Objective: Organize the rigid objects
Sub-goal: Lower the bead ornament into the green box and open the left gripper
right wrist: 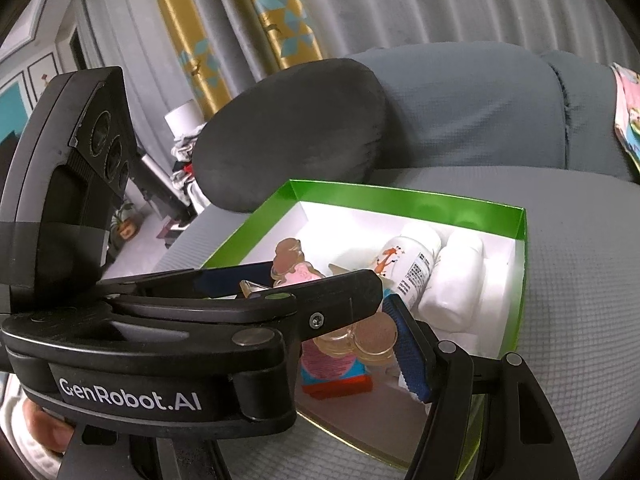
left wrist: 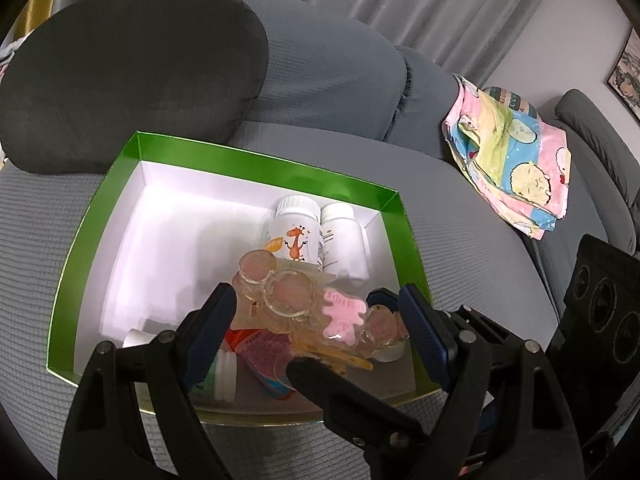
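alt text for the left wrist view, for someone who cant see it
The left gripper hangs open over a green box on a grey sofa, its fingers either side of a clear blister pack of pink pieces. Two white bottles lie deeper in the box; a dark cushion sits behind, and a folded cloth to the right.

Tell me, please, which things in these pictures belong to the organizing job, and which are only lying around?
Belonging to the job:
- green box
- giraffe bottle
- plain white bottle
- clear blister pack, over the box between both tools
- left tool
- right tool

Only lying around:
- dark cushion
- colourful folded cloth
- grey sofa
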{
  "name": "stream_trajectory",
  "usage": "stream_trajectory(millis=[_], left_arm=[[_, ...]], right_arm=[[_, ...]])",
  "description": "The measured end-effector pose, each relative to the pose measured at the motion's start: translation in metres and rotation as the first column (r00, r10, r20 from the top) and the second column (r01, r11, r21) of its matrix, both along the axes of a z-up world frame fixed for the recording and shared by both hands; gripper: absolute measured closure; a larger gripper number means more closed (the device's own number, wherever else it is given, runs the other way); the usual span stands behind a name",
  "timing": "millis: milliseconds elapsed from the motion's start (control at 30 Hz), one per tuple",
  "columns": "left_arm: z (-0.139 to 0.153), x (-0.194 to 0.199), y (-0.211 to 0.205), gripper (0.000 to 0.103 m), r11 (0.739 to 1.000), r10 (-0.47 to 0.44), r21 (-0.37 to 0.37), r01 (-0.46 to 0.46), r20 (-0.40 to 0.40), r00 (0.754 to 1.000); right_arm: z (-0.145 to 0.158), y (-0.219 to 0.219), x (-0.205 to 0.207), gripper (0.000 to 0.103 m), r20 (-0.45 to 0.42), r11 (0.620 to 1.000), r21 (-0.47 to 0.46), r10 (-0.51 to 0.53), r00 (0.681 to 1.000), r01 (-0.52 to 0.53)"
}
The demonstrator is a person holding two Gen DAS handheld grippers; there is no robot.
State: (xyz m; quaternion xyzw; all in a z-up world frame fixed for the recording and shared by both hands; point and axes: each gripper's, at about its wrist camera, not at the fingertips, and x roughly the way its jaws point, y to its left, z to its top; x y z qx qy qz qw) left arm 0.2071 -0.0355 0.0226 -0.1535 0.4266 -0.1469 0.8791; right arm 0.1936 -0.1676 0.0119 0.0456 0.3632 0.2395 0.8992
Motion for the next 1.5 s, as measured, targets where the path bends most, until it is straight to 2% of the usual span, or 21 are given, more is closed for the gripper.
stream_trajectory(millis=[467,1500], left_arm=[[-0.01,0.011,0.005,0.021,1.0,-0.002,-0.011,0.001,-0.043,0.999],[-0.011,0.024,0.009,0.021,1.0,0.012,0.015,-0.011,-0.063,0.998]], right_arm=[[-0.01,0.004,0.014,0.034,-0.034,1.0,-0.012,-0.001,0.999,0.0],[-0.014,0.008,0.023,0.034,-0.07,1.0,-0.012,0.0,0.998,-0.001]])
